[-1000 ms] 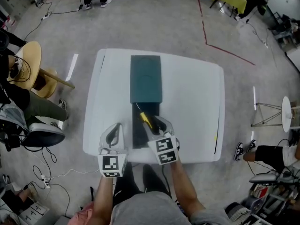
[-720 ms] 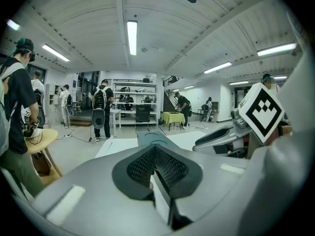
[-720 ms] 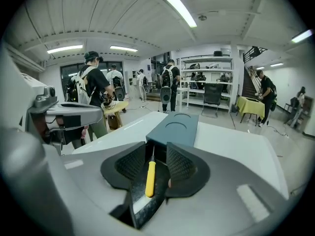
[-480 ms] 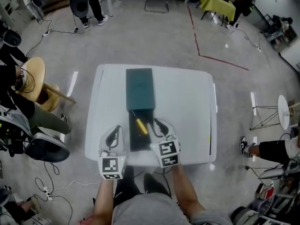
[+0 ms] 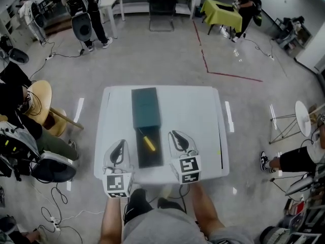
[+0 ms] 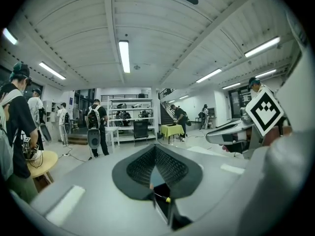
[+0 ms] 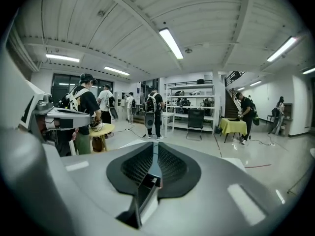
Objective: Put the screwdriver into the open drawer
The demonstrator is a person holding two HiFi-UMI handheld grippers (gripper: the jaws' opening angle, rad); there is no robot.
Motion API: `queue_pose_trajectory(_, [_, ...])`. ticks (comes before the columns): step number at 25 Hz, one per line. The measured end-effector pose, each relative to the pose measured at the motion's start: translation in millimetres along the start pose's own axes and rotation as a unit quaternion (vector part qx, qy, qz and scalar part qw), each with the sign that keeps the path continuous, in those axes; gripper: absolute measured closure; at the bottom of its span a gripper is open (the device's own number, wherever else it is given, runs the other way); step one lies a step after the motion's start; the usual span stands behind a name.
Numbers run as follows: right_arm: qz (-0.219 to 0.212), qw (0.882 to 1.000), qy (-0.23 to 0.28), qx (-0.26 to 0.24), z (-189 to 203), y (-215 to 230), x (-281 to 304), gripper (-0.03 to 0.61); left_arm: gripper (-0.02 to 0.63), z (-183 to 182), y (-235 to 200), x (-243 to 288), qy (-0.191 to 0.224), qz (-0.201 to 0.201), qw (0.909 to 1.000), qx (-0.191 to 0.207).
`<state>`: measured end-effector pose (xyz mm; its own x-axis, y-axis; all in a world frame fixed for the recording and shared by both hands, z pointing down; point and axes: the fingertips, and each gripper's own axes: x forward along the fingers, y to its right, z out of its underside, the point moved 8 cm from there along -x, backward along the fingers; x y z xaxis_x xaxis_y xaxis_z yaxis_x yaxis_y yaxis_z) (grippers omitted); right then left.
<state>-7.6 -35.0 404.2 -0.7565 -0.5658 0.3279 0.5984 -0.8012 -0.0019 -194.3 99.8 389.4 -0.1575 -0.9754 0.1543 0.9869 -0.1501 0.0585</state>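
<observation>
While its jaws are closing to a thin slit with nothing between them, the right gripper (image 7: 153,147) hangs empty over the near edge of the table (image 5: 198,111), right of centre in the head view. Left of centre, the left gripper (image 6: 155,148) has its pads pressed together at the tips, also holding nothing. Between the two, at the middle of the frame, the open drawer (image 5: 152,160) juts toward the person from a dark green box (image 5: 145,105). The screwdriver (image 5: 147,141) lies slantwise inside the drawer, its yellow handle toward the lower right. On the floor at the left edge stands a wooden stool (image 5: 40,94); a yellow-green table (image 5: 221,11) sits at the upper right.
</observation>
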Motion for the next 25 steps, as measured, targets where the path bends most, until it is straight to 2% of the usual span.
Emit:
queue_pose_trajectory(13, [0.031, 0.998, 0.056, -0.002, -2, 13, -70, 0.574, 0.602, -25, 21, -36, 0.028, 0.007, 0.9995, 0.010])
queue_pose_trajectory(19, [0.046, 0.997, 0.067, 0.001, 5, 18, -94, 0.574, 0.603, -17, 29, -49, 0.023, 0.016, 0.9996, 0.010])
queue_pose_trajectory(25, [0.051, 0.996, 0.067, 0.009, 20, 23, -112, 0.575, 0.602, 1, 29, -64, 0.007, 0.001, 1.0000, 0.001])
